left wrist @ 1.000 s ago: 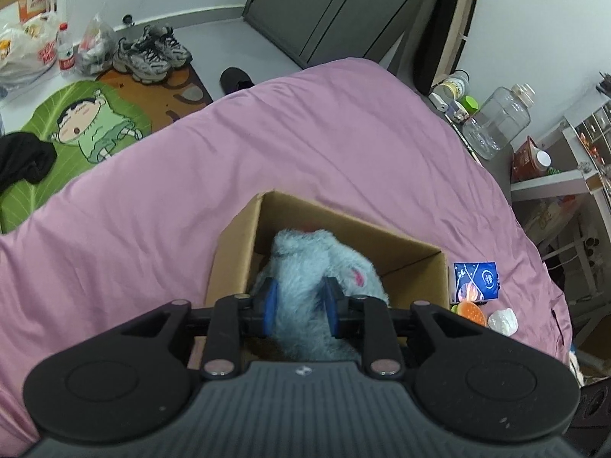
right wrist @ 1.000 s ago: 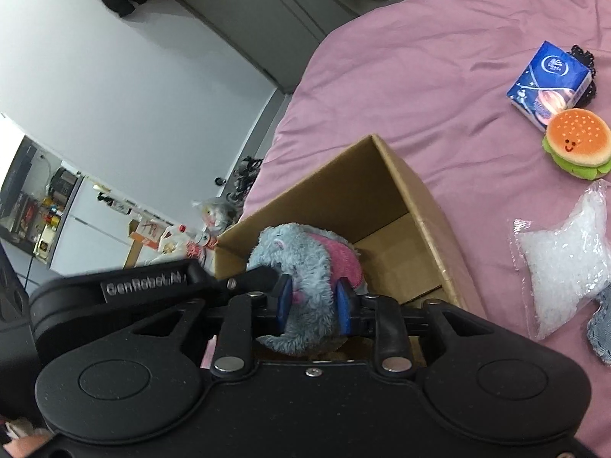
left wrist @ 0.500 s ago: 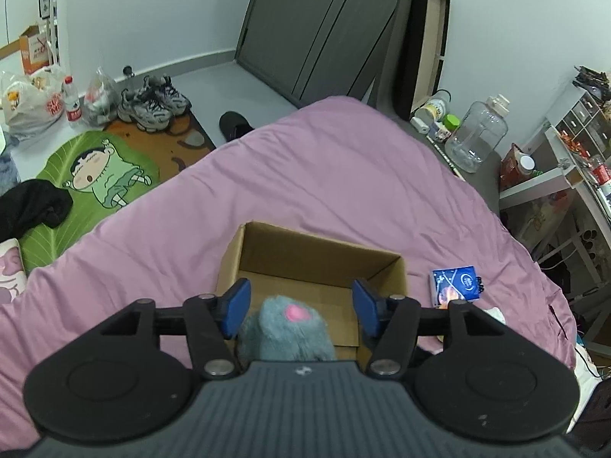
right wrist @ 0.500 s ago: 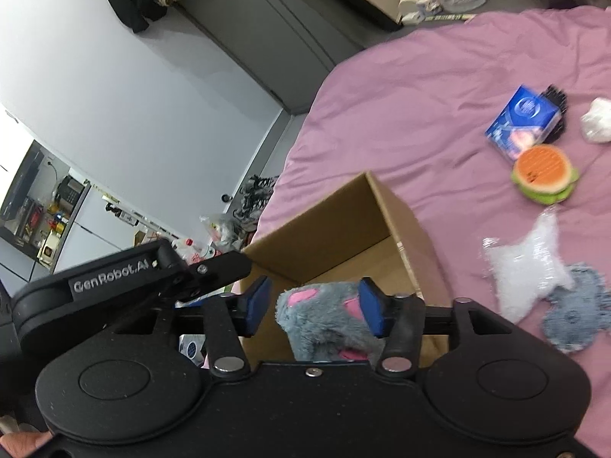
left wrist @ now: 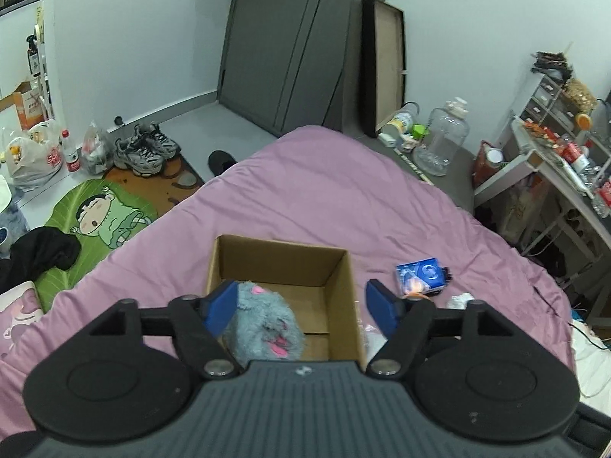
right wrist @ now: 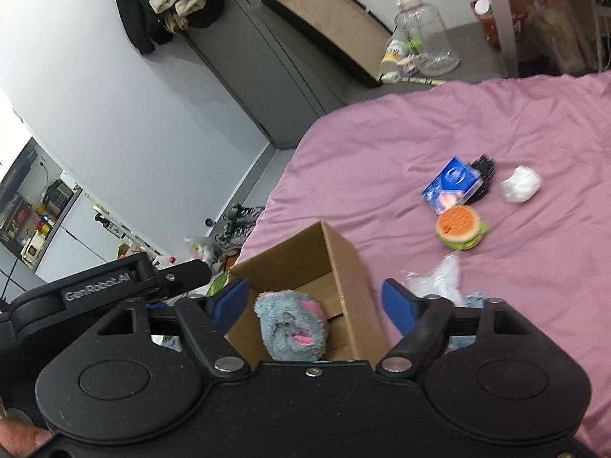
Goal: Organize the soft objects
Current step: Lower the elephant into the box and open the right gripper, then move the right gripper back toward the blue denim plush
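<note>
A grey-blue plush toy with pink patches lies inside the open cardboard box on the bed. My left gripper hovers above the box's near side. Its jaws are opening, and the plush sits below them, free of the pads. My right gripper hangs over the same plush and box, its jaws opening too, gripping nothing. To the right of the box lie a burger plush, a blue tissue pack, a white soft lump and a clear bag of white filling.
The pink bed cover ends at the left above a green floor mat and shoes. A clear water jug and a cluttered desk stand past the far right edge. A blue-grey fabric piece lies by the bag.
Both grippers were shut on the plush above the box; both have let go, opened wide and risen back. The plush now rests in the box.
</note>
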`<state>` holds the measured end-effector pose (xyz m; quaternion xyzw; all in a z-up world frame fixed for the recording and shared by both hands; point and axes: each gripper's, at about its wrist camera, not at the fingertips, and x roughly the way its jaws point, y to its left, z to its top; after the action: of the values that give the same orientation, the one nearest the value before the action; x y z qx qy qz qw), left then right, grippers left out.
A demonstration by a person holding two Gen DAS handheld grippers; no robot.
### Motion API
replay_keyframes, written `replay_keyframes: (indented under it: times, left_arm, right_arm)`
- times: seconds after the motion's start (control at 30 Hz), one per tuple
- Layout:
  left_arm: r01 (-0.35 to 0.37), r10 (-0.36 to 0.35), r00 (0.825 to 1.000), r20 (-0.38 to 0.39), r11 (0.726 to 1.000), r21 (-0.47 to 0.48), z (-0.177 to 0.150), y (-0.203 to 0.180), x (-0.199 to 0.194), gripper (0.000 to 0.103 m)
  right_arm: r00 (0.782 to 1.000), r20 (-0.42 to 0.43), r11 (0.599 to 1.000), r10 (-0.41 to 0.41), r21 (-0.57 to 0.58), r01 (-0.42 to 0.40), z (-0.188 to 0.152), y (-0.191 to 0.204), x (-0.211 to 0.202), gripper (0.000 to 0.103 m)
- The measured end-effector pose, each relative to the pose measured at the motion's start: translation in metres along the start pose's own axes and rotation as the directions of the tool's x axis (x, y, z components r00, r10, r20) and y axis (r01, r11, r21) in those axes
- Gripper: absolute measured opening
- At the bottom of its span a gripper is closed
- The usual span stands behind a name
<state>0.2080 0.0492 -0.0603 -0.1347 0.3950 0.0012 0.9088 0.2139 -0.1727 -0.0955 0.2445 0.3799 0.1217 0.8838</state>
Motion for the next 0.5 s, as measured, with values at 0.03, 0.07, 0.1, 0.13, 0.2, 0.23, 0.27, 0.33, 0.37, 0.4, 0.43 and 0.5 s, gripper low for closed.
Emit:
replay_keyframes:
  times: [0.03,0.07,0.1,0.13,0.2,0.23,0.27,0.33,0.37,0.4,0.43,0.5]
  left_arm:
    - [0.001,-0.001,1.000,0.002,1.000,0.003,-0.001,-0.002,-0.004,0.082]
    - [0.000,-0.001,1.000,0.006,1.000,0.011,-0.002,-0.006,-0.008,0.084]
    - [-0.001,0.001,1.000,0.011,1.000,0.020,-0.003,-0.008,-0.013,0.087]
    - [-0.004,0.004,1.000,0.017,1.000,0.030,-0.004,-0.011,-0.017,0.089]
    - [-0.007,0.006,1.000,0.024,0.999,0.044,-0.007,-0.018,-0.024,0.091]
    - [-0.010,0.009,1.000,0.026,0.999,0.051,-0.008,-0.022,-0.028,0.092]
    - [-0.010,0.009,1.000,0.027,0.998,0.056,-0.010,-0.025,-0.031,0.092]
    - [-0.009,0.007,1.000,0.030,0.998,0.068,-0.013,-0.030,-0.038,0.094]
    - [-0.008,0.006,0.999,0.032,0.997,0.078,-0.014,-0.033,-0.041,0.094]
    - [-0.005,0.002,0.999,0.034,0.996,0.089,-0.015,-0.036,-0.045,0.095]
    - [-0.001,-0.003,0.999,0.039,0.995,0.098,-0.017,-0.039,-0.051,0.096]
    - [-0.004,-0.002,0.999,0.048,0.994,0.108,-0.019,-0.045,-0.058,0.097]
  right_arm:
    - [1.000,0.009,1.000,-0.008,-0.005,0.008,0.001,-0.002,-0.007,0.086]
    - [1.000,0.016,1.000,-0.010,-0.011,0.010,0.002,-0.004,-0.013,0.086]
    - [1.000,0.016,1.000,-0.007,-0.015,0.007,0.002,-0.005,-0.018,0.086]
    - [1.000,0.011,1.000,0.002,-0.019,-0.002,0.003,-0.007,-0.024,0.086]
    - [1.000,0.010,1.000,0.010,-0.028,-0.010,0.004,-0.010,-0.034,0.087]
    - [1.000,0.014,0.999,0.009,-0.035,-0.008,0.004,-0.011,-0.040,0.092]
    - [1.000,0.018,0.999,0.005,-0.041,-0.005,0.005,-0.012,-0.044,0.097]
    - [1.000,0.030,0.999,-0.001,-0.049,0.002,0.006,-0.016,-0.055,0.097]
    - [0.999,0.036,0.999,-0.002,-0.050,0.004,0.007,-0.019,-0.062,0.098]
    - [0.999,0.041,0.999,-0.004,-0.048,0.006,0.009,-0.023,-0.066,0.098]
    - [0.999,0.046,0.999,-0.009,-0.044,0.011,0.010,-0.026,-0.071,0.099]
    - [0.999,0.052,0.999,-0.014,-0.038,0.016,0.012,-0.033,-0.079,0.101]
